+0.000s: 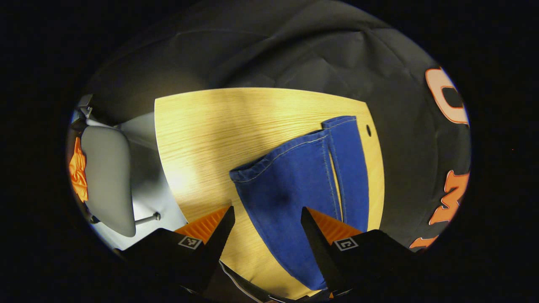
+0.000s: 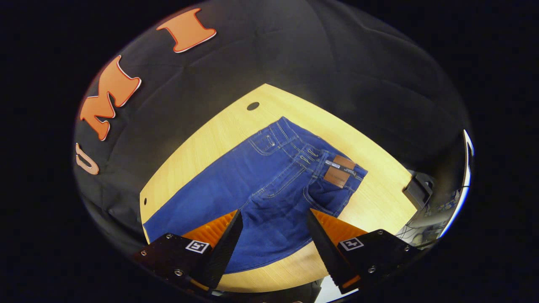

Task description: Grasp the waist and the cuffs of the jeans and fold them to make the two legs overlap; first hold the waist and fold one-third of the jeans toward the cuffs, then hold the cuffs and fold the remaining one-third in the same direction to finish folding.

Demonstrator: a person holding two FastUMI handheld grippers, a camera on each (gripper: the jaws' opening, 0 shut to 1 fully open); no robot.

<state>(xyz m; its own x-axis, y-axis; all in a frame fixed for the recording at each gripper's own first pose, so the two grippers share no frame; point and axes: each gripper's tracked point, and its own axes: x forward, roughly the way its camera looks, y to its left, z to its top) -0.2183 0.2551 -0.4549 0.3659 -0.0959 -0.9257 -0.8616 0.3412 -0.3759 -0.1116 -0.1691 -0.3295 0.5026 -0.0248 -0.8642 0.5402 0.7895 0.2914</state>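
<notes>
The jeans (image 2: 269, 189) lay flat on the wooden table (image 1: 202, 139), cuffs (image 1: 294, 147) toward its far edge in the left gripper view. Above the table, the left gripper (image 1: 267, 214) and right gripper (image 2: 273, 219) both hung spread wide, holding nothing.

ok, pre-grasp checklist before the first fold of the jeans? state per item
1. Left gripper open: ok, fingers apart above the legs.
2. Right gripper open: ok, fingers apart above the seat.
3. Jeans flat on the table: ok, spread out, nothing lying on them.
4. Cuffs reachable: ok, both lie on the table, side by side.
5. Waist reachable: ok, patch side up, short of the table's edge.
6. Legs overlapped: not ok, they lie side by side.
</notes>
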